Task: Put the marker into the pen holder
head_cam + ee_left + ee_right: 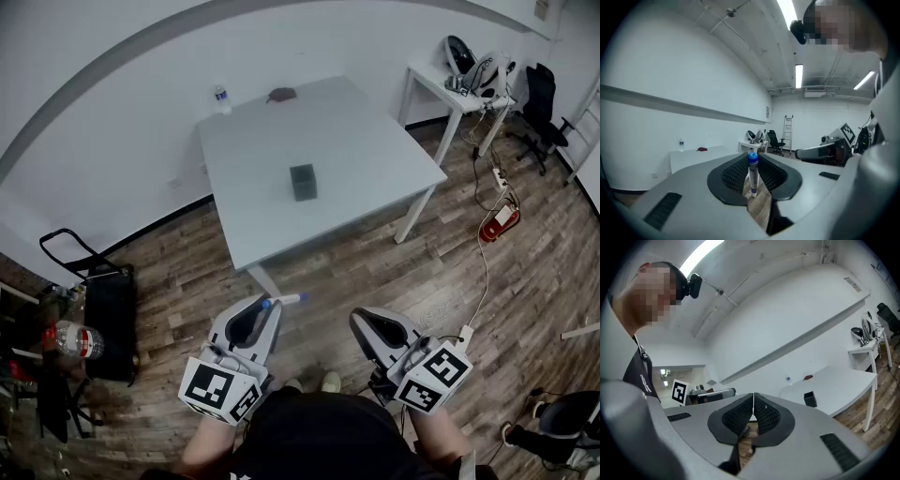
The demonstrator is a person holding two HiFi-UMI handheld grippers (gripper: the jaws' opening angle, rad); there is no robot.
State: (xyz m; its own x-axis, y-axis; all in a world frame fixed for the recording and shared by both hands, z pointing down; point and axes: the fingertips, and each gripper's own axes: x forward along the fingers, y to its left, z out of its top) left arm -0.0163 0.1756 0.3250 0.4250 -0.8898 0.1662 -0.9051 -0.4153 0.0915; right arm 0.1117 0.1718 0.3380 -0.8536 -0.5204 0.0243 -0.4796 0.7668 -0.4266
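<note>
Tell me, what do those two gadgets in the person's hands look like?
The left hand-held gripper and right hand-held gripper are smooth grey shells, each with two jaws lined by black ribbed pads. Each carries a white cube printed with black square markers. The person wears a black top.

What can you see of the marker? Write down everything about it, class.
The marker is slim, with a pale barrel, a purplish lower end and a blue cap; it looks like plastic. The left gripper is shut on it, with the black ribbed pads pressing both sides. In the left gripper view it stands upright, cap uppermost. It is carried over the wooden floor, short of the table.
</note>
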